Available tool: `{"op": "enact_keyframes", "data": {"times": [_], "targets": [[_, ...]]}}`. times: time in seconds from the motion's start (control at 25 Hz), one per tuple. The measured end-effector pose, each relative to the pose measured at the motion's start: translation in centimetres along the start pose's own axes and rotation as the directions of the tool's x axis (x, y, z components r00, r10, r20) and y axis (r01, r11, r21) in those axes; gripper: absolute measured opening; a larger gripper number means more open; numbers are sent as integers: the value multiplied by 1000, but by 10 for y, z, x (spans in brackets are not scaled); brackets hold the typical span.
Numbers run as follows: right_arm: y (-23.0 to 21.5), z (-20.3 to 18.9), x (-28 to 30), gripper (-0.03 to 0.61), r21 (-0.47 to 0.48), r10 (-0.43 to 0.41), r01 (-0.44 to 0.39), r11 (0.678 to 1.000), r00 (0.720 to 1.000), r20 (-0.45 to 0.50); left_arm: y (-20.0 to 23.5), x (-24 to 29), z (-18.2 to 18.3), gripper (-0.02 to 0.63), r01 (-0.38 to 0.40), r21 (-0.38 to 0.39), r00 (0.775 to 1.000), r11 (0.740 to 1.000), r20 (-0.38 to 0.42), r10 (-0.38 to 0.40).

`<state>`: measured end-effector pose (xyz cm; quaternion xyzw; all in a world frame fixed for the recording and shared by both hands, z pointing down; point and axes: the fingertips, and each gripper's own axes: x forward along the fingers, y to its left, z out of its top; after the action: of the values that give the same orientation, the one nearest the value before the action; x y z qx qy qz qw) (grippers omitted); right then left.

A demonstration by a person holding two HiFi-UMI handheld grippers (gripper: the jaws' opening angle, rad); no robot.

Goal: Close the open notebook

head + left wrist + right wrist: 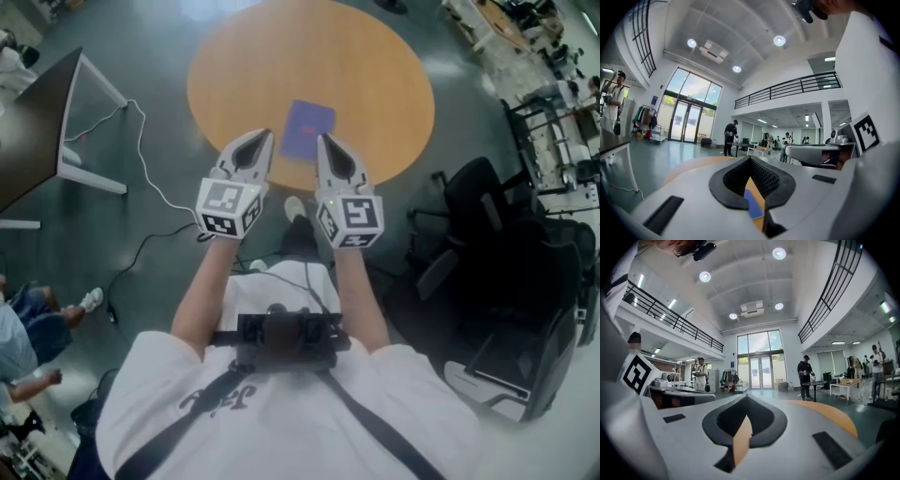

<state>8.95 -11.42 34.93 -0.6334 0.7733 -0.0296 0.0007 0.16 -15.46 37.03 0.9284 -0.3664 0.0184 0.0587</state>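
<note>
The notebook [307, 129] lies on the near half of the round table [244, 66], a little right of centre. It shows as one flat purple rectangle with no spread pages, so it looks already closed. The work in hand seems to be getting clear of it cleanly. The left gripper [264, 139] is pressed together with nothing in it. Its own view shows only a sliver of table and the notebook's blue-purple through the slit behind the tips. The right gripper [746, 397] also has its tips together and is empty, with only bare wood showing behind them. Both point level, side by side at the table's near edge, with the notebook just beyond and between them in the head view. To finish well, keep the tips high and closed so nothing catches the notebook's near edge and flips it open again. Check too that it rests flat, not sprung up along one side. From here it is too small to tell whether it sits fully flat.
</note>
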Motion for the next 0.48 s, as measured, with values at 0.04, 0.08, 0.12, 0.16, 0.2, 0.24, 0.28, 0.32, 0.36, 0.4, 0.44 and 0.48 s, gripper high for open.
{"op": "enact_keyframes", "data": {"times": [0.04,0.08,0.12,0.16,0.2,0.24,0.28,0.32,0.36,0.4,0.44,0.48], "targets": [[4,2,-1,17,-3,7,-7,1000,1000,6,-1,-3,3,12,0,7,1000,1000,7,0],[7,3,-1,17,-5,19,-19,1000,1000,9,-1,-4,6,13,2,12,1000,1000,14,-2],[11,3,-1,17,-5,31,-31,1000,999,9,-2,-5,8,13,5,14,1000,1000,19,-5],[14,3,0,17,-4,39,-39,999,999,5,-2,-6,8,13,7,13,1000,1000,21,-8],[17,1,-1,17,-2,40,-40,999,999,1,-1,-6,8,14,9,12,1000,1000,21,-9],[18,0,-1,17,-2,38,-38,999,999,-3,-1,-7,6,13,11,11,1000,1000,20,-11],[20,0,-2,17,-4,37,-37,999,999,-4,-1,-8,5,14,13,11,1000,1000,17,-14],[21,0,-3,17,-8,36,-36,999,999,-3,-1,-8,3,13,16,13,1000,1000,15,-17],[22,1,-3,17,-13,35,-35,999,999,-2,-1,-9,3,14,19,14,1000,1000,14,-19],[23,3,-4,17,-17,34,-34,999,999,0,-1,-9,4,13,20,15,1000,1000,16,-20],[23,5,-4,17,-21,33,-33,999,999,2,-1,-9,6,14,20,15,1000,1000,18,-20],[24,6,-3,17,-23,33,-32,999,999,4,-1,-9,7,13,21,15,1000,1000,19,-21]]}}
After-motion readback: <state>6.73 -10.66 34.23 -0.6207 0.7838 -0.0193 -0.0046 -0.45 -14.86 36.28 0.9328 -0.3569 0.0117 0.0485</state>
